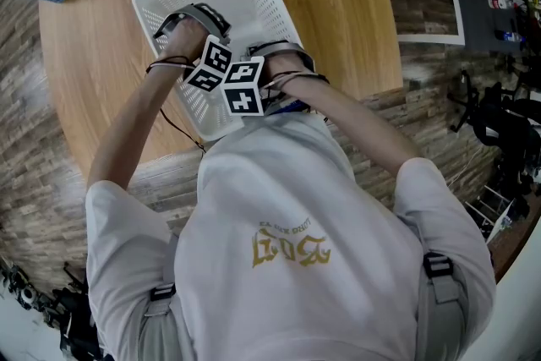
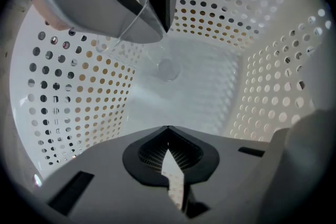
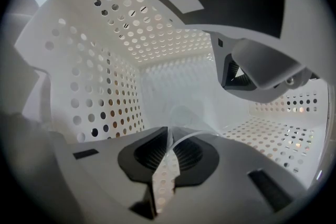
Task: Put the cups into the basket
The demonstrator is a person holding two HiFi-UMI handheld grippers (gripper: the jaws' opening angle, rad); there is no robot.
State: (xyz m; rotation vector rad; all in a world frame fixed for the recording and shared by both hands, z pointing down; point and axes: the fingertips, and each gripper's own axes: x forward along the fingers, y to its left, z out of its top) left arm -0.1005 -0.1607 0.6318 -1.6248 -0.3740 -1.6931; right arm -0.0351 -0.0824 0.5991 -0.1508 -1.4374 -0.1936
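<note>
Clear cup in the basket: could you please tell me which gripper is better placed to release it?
Right. The right gripper is shut on the clear cup, low inside the white basket, so it probably only needs to open. The left gripper is shut with nothing between its jaws.

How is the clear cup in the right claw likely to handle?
The clear cup looks thin-walled, so probably light. Its rim appears to bow where the right claw pinches it, so likely flexible, easily crushed. Smooth plastic may slip.
</note>
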